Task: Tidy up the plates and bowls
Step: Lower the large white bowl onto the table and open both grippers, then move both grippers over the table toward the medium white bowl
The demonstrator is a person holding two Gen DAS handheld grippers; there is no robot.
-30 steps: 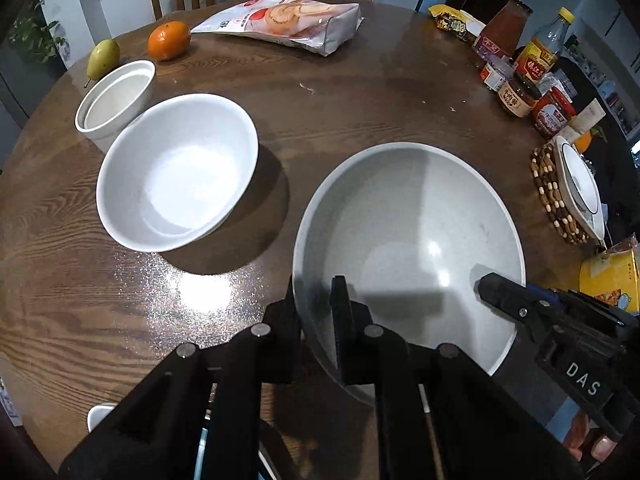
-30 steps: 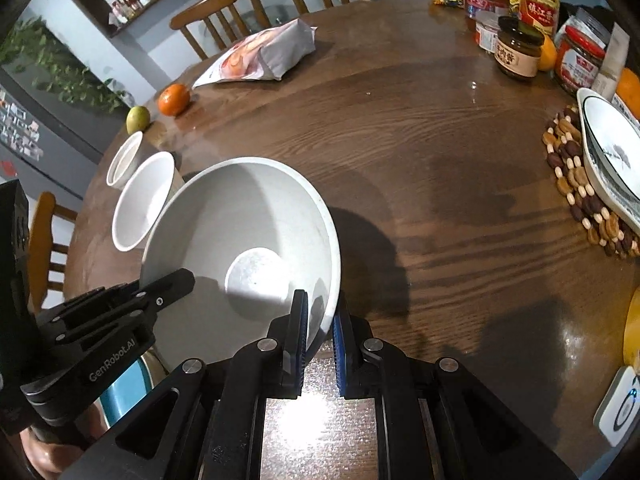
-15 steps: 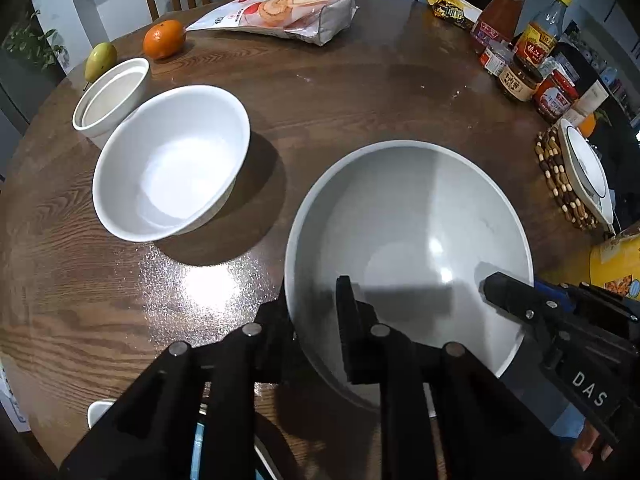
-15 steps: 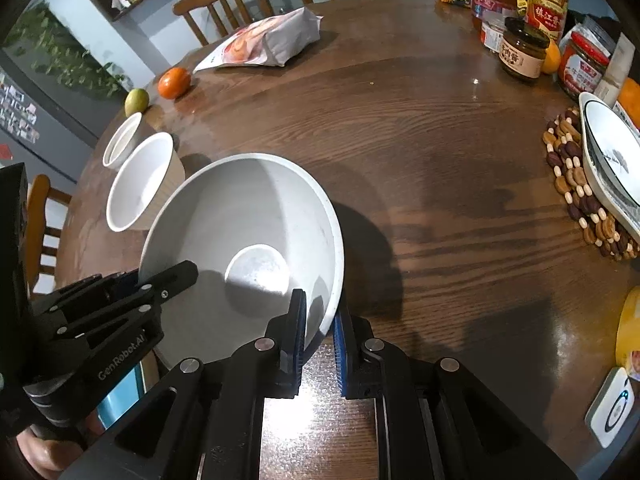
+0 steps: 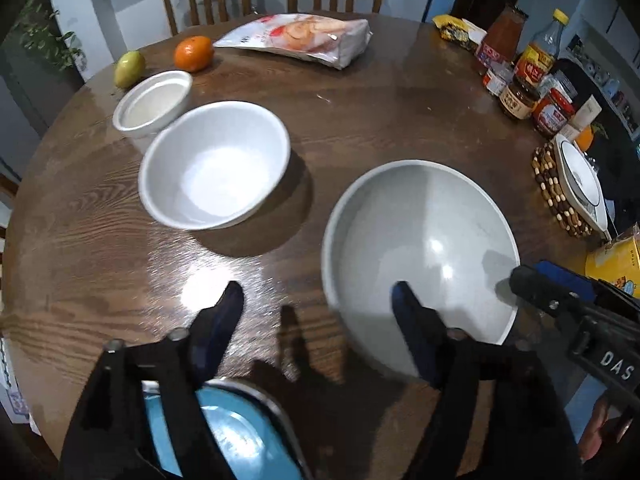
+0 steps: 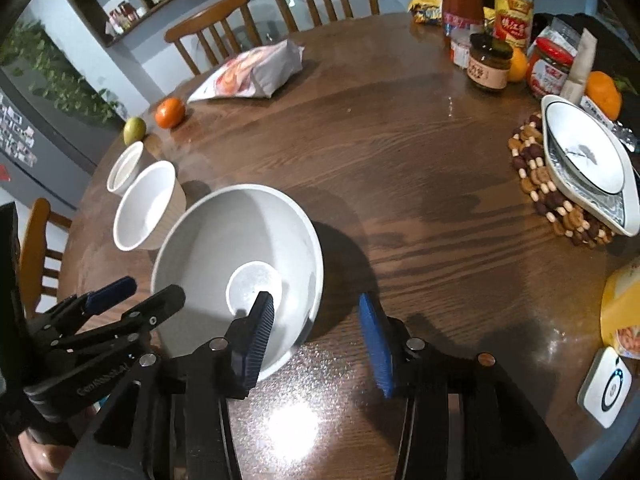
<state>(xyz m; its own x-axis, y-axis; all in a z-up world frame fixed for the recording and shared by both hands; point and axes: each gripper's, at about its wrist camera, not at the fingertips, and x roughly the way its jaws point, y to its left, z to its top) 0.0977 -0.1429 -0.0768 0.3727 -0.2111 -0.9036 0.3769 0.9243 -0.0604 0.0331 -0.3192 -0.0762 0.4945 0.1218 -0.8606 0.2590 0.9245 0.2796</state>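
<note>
Bowls of three sizes sit on our round dark wooden bench (image 5: 360,120): a wide pale grey ceramic bowl (image 5: 420,252) nearest us, a medium white bowl (image 5: 214,164) to its left, and a small white ramekin (image 5: 154,102) beyond that. Our left tool (image 5: 318,300) is spread wide, one finger over bare wood and the other over the inside of the grey bowl's near wall, with the rim passing between them and nothing gripped. Our right tool (image 6: 316,320) is likewise spread, its left finger inside the grey bowl (image 6: 240,264) and its blue-padded right finger outside over the wood, straddling the rim without clamping it. We judge the grey bowl to be resting free on the bench.

Risk lies mainly in pulling away: with a finger of each tool inside the bowl, a sideways or tilted retreat could hook the rim and drag or tip it. If we next stack the medium white bowl (image 6: 146,208) into the grey one, its smooth glazed wall could slip from a shallow pinch. A blue dish with a metal rim (image 5: 224,432) sits right under the left tool, so lowering there could knock it
</note>
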